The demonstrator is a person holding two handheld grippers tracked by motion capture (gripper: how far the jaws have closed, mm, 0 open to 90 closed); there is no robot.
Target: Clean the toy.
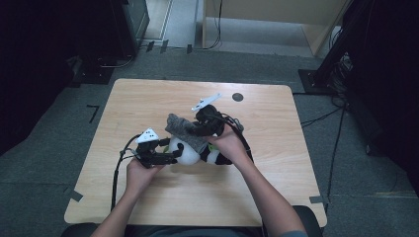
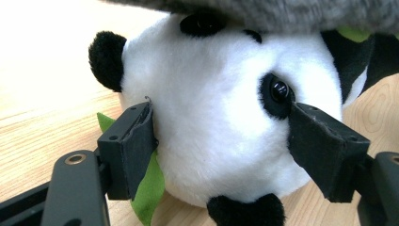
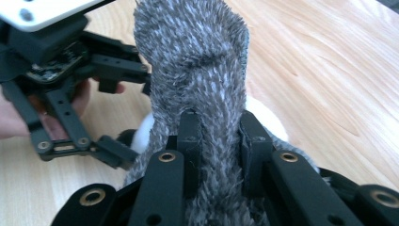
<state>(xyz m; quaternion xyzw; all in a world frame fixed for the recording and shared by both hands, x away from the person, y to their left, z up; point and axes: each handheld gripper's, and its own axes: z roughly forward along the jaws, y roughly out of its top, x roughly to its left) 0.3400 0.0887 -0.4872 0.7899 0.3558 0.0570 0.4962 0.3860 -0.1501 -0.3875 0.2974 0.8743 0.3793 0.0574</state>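
The head of the black-and-white plush panda toy (image 2: 226,117) is being clamped by the left gripper (image 1: 165,154), whose jaws are standing wide with both pads pressed into the soft white fur on either side. The fuzzy grey knitted sock (image 3: 207,84) is being pinched by the right gripper (image 3: 219,141), whose jaws are drawn nearly together on a fold of the fabric.

The panda is lying near the middle of the light wooden table (image 1: 148,98), slightly toward the person's edge. The sock is being held draped over the top of its head.

Orientation: in the high view, the toy's long axis is running roughly parallel to the near edge of the table, with the head (image 1: 184,150) toward the left edge and the black body (image 1: 217,157) toward the right edge. The sock's long axis is lying diagonally, from the panda up toward the far left corner, its free end (image 1: 174,122) pointing that way.

Likely faults:
- The sock may be pulled out of the narrow pinch if it is tugged against the fur, because only a small fold is being gripped.
- The rounded head may be squeezed out of the pads, because plush compresses and slips under side load.
- The green felt leaf (image 2: 148,188) beside the left pad may be getting trapped and dragged.
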